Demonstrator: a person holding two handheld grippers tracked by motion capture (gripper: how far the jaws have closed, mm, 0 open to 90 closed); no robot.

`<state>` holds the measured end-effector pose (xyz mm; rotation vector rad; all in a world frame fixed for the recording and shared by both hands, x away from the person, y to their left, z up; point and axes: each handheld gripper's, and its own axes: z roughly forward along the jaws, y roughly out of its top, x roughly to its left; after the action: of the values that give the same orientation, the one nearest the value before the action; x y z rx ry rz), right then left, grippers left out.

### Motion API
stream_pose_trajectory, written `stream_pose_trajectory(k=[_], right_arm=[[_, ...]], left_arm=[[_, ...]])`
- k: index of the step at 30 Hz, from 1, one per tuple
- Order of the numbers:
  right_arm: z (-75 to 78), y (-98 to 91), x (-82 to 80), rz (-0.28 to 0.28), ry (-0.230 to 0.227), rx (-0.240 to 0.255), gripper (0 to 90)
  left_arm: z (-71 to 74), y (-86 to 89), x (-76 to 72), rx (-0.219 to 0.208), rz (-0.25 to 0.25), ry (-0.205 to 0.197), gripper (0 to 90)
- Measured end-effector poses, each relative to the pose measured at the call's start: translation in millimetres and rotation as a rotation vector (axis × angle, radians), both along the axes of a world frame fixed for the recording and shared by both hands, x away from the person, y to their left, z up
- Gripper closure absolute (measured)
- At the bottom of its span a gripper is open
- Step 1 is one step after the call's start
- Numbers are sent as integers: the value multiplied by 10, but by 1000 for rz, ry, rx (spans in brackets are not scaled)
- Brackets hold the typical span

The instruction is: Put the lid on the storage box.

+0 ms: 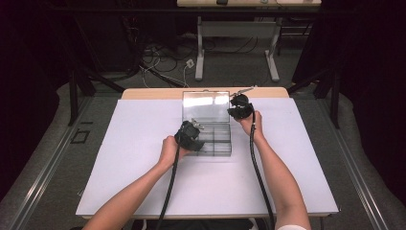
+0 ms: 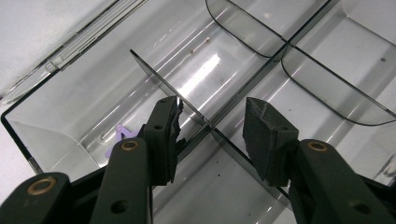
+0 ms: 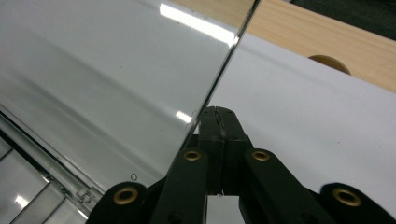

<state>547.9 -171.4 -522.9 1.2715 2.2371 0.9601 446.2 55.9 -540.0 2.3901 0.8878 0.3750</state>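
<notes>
A clear plastic compartment box [image 1: 218, 149] lies open at the middle of the white table, its lid [image 1: 206, 103] raised at the far side. My left gripper [image 1: 193, 128] hangs over the box's left front part. In the left gripper view its jaws [image 2: 212, 116] stand apart astride a thin dark divider [image 2: 154, 72], and the pads do not press on it. A small purple piece [image 2: 117, 136] lies in the compartment behind the left jaw. My right gripper [image 1: 235, 102] is shut with nothing between the jaws. Its tips [image 3: 217, 112] rest right beside the lid's edge [image 3: 224, 70].
A white sheet [image 1: 143, 163] covers the table, with a wooden strip [image 3: 327, 42] bare at the far edge and a round hole [image 3: 329, 63] in it. Beyond stand another table's legs [image 1: 200, 52] and loose cables [image 1: 158, 62] on the floor.
</notes>
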Motion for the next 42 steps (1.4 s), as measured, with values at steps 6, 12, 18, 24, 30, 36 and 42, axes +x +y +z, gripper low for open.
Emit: stream_pose_trajectory(k=[6,12,18,24,30,36,42], right_arm=[[40,-11,-9,16,6,5,900],[62,-8,-18,22,-5,-3,900],[99,-10,-34,26,-16,-9,900],[140,-16,-54,28,-32,-10,900],[183,-18,-79,21,-50,3,900],[225,-15,-104,25,-66,7,900],[276,-18,-137,34,-79,6,900]], left_arm=[[-1,-1,-1,-1,1,0,556],[2,2,1,0,-1,4,556],[3,2,0,-1,-1,4,556],[-1,2,0,-3,2,0,556],[0,2,0,-3,1,1,556],[0,2,0,-3,1,1,556],[0,1,0,-2,1,1,556]])
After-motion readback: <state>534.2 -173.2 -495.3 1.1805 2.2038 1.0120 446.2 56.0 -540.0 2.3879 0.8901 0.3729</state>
